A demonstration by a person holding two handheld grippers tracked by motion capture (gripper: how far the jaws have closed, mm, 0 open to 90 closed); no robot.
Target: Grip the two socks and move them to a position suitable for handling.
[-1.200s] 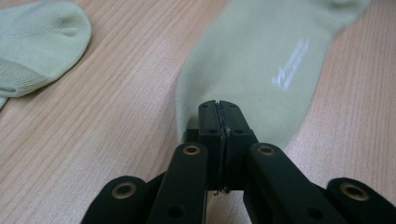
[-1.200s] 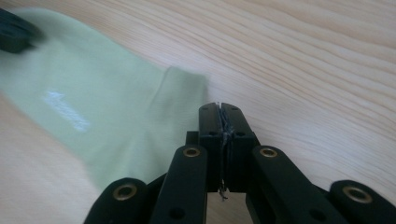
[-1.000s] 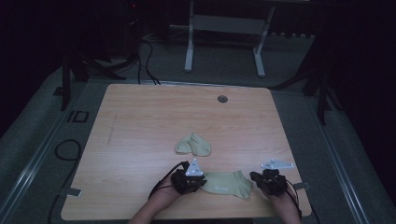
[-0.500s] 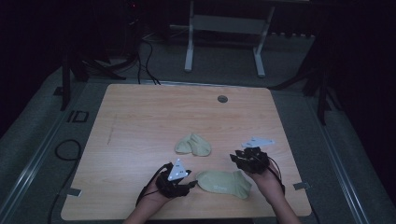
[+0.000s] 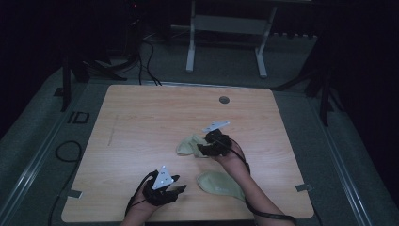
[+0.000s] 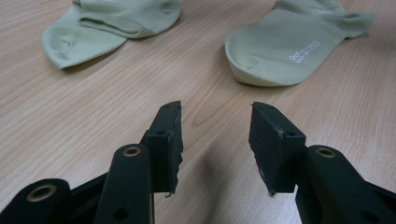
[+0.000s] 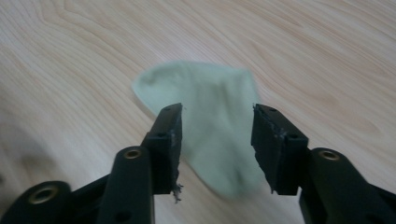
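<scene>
Two pale green socks lie on the wooden table [image 5: 141, 117]. The far sock [image 5: 187, 144] [image 6: 107, 23] [image 7: 210, 126] lies near the middle, and my right gripper [image 5: 203, 149] [image 7: 217, 140] hovers over its right end. Its jaws have just been opening and stand open, with the sock below and between them and not pinched. The near sock [image 5: 219, 183] [image 6: 289, 42] lies flat near the front edge beside the person's right forearm. My left gripper [image 5: 180, 189] [image 6: 215, 140] rests left of it, pointing at it. Its jaws have just been opening and hold nothing.
A small dark round cap [image 5: 224, 100] sits in the table near its far edge. The front edge runs just below my left hand. Metal frame legs [image 5: 190, 42] and cables [image 5: 146, 52] stand on the floor beyond the table.
Both grippers were at the ends of the near sock and have let it go. The right gripper moved forward and left to the far sock. The left gripper drew back to the left.
</scene>
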